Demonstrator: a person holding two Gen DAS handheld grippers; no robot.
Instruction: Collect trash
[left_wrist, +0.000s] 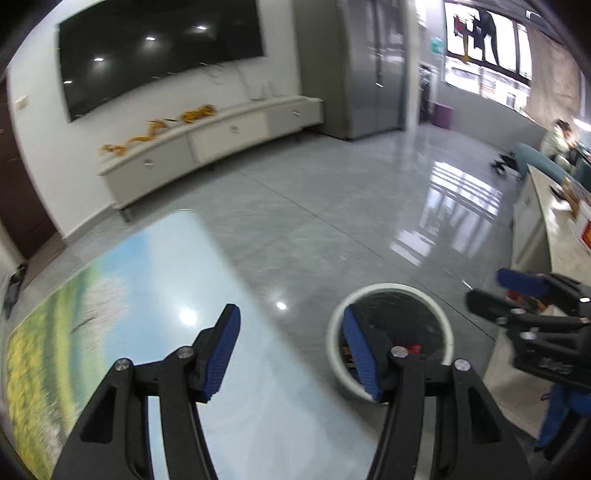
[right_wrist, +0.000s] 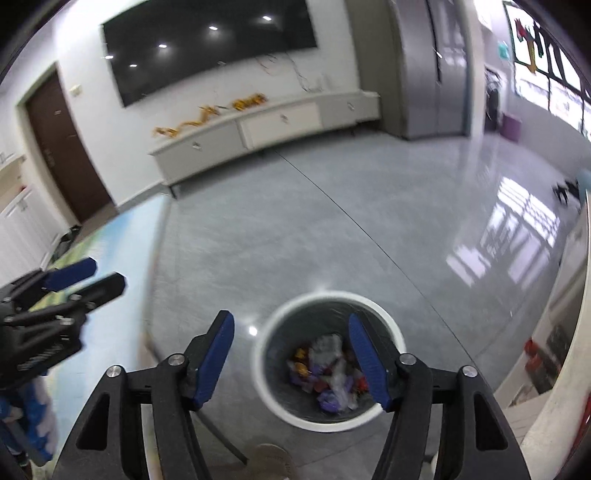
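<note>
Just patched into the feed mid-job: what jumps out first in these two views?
The white-rimmed trash bin on the grey floor, directly below the open, empty right claw, already holds a heap of colourful wrappers. The left claw, also open and empty, hangs over the edge of a table with a sky-and-meadow print. A big dark TV fills the far wall.

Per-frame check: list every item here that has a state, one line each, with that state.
left gripper: open, empty
right gripper: open, empty, above the bin
trash bin: upright, lidless, wrappers and crumpled trash inside
TV: off
cabinet drawers: shut
brown door: closed
table: nothing visible on the part shown
</note>
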